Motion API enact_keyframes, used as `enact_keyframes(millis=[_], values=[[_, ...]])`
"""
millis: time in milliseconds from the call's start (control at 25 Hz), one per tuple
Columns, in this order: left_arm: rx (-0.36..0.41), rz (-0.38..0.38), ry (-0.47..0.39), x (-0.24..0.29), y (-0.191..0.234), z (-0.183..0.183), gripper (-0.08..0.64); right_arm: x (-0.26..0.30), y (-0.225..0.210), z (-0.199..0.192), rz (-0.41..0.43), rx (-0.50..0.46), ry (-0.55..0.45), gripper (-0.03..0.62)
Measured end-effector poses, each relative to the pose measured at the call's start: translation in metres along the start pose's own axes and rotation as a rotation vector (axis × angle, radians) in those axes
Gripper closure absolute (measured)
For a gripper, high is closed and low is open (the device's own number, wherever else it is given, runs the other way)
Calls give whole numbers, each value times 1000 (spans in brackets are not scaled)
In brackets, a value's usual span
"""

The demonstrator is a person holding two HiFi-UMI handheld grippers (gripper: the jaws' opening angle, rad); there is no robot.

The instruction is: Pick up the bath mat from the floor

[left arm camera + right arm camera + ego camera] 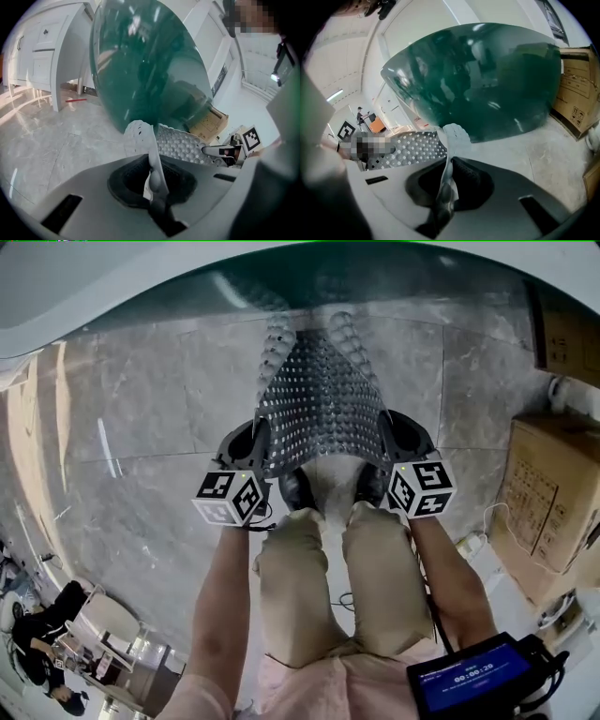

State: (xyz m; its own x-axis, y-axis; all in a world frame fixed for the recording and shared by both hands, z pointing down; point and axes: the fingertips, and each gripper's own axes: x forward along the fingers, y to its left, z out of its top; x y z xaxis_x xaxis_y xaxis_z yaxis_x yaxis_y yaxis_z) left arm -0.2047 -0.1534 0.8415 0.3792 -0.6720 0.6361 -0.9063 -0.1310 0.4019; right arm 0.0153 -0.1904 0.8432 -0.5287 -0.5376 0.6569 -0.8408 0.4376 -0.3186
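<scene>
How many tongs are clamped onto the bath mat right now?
2. The left tongs pinch the bath mat on the left side of its near edge. The right tongs pinch the right side of that edge. Both grips are in plain view.

the floor [141, 427] is grey veined marble tile with a glossy finish. a curved panel of dark green glass [487, 79] stands upright on the floor at its far edge; its surface carries reflections. stacked cardboard boxes [553, 493] stand along the right edge of the floor, with one more cardboard box [567, 338] beyond them, near the far right corner. a white cable [487, 521] lies on the floor, just beside the nearest box. a white cabinet [42, 56] with panelled doors stands on the left side. a thin red object [75, 100] lies on the floor near the cabinet base. a black device with a blue screen [473, 676] shows at the lower right of the head view.
</scene>
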Motion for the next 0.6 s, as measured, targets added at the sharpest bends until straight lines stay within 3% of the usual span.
enact_keyframes(millis=[280,600], values=[[4,-35,19,-30,-33,10,523,-21,32,10,36,4,24,560],[11,-64,15,-71,-64,45,523,-55,73,53,85,-25,32,560]])
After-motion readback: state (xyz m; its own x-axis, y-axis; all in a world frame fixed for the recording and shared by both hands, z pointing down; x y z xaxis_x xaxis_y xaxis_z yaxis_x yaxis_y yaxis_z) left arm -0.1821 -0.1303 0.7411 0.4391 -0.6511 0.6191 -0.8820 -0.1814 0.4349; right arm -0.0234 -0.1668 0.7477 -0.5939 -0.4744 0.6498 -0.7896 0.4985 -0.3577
